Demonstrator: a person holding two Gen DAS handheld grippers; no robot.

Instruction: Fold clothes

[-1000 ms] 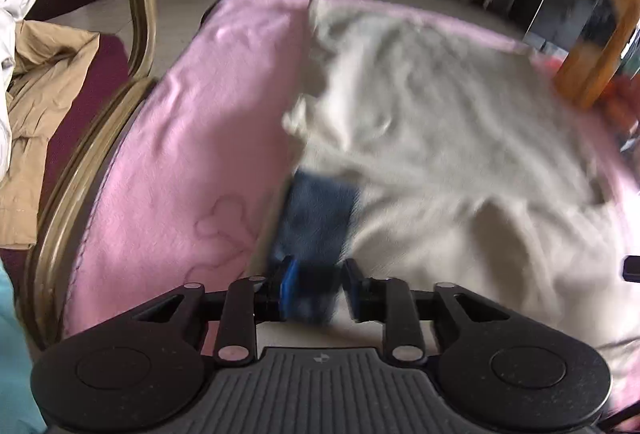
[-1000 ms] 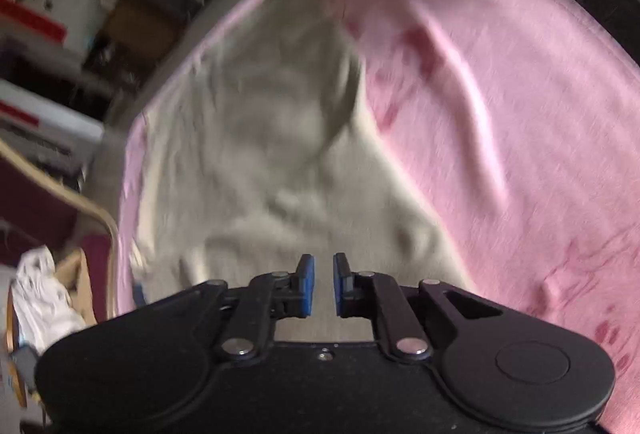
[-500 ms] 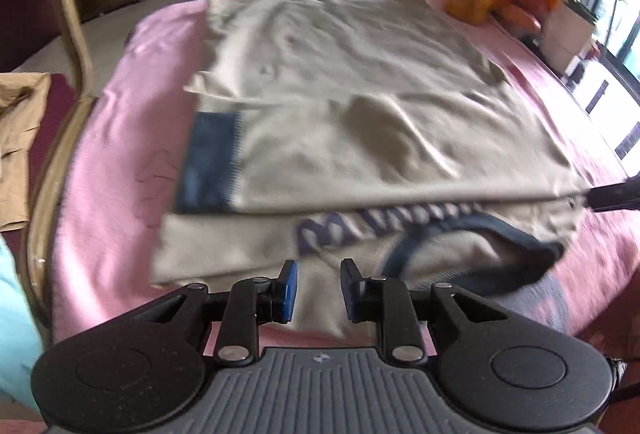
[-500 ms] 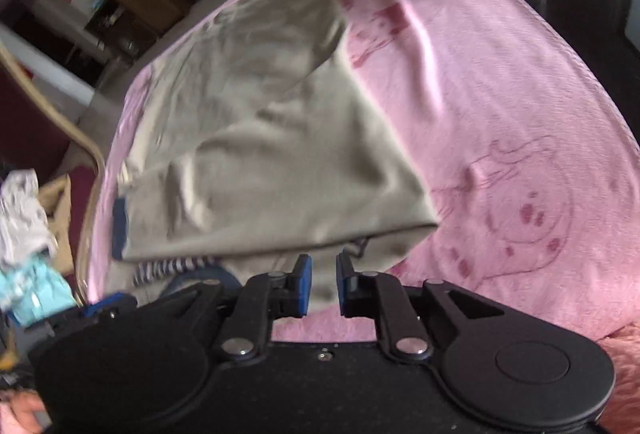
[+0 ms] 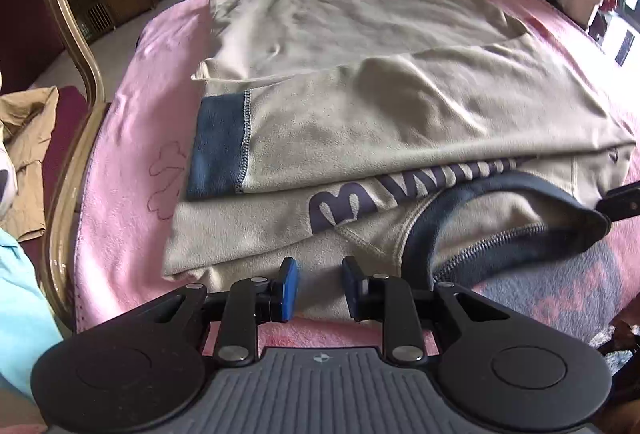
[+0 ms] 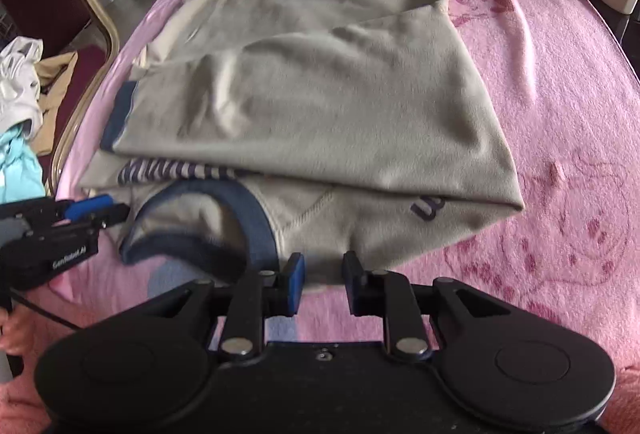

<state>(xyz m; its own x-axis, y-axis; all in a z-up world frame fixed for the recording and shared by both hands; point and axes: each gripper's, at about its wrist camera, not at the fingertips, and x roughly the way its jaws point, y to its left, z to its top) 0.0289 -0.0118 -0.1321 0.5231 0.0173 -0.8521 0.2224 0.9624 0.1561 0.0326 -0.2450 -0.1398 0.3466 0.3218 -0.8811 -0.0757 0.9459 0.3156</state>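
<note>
Both fisheye cameras are looking forward and down from close above the near edge of the beige sweatshirt (image 5: 360, 122). The left view is sitting at its left front corner, the right view at its navy collar (image 6: 224, 222) side. Both are sharing the folded sleeve, collar and pink blanket (image 6: 560, 114).
</note>
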